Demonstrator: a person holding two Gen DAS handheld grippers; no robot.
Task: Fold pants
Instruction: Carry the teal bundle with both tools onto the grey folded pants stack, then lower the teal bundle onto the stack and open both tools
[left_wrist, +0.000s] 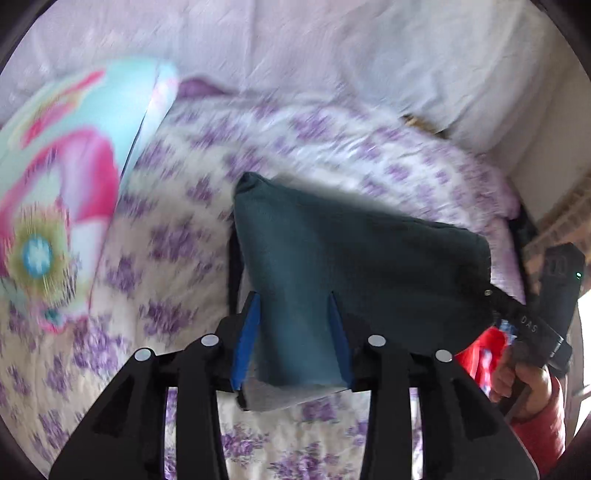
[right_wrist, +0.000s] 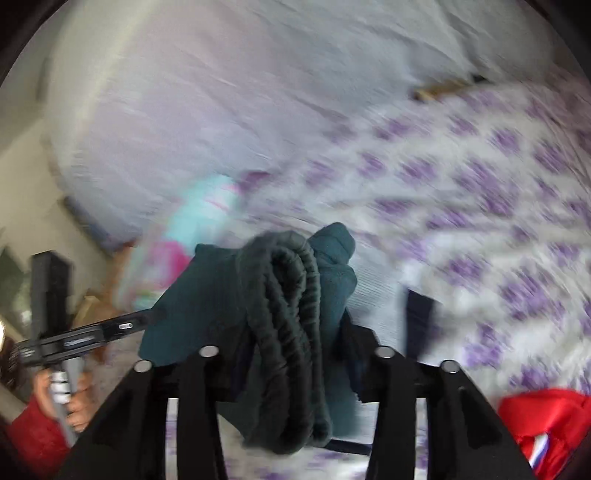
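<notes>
One pair of dark teal pants (left_wrist: 354, 266) is in view, lifted above the bed (left_wrist: 177, 229) and spanning between the two grippers; the left gripper (left_wrist: 295, 325) has its blue-padded fingers (left_wrist: 249, 332) clamped on a flat fabric edge that sits directly between them and fans out ahead; the right gripper (right_wrist: 295, 332) is closed on the bunched elastic waistband (right_wrist: 291, 314), which loops out ahead of and below its fingers. The garment is judged soft, light and limp; it will sag and swing when moved, and the knit surface should grip well, so slipping is unlikely. The ribbed waistband is the thickest, most secure hold; the opposite hold belongs on a hem or seam corner, not on loose mid-panel cloth. Count: one pants, two grippers, one floral pillow (left_wrist: 62, 177) left of the left fingers, one red garment (right_wrist: 546, 424) low and right of the right fingers; both views are motion-blurred.
</notes>
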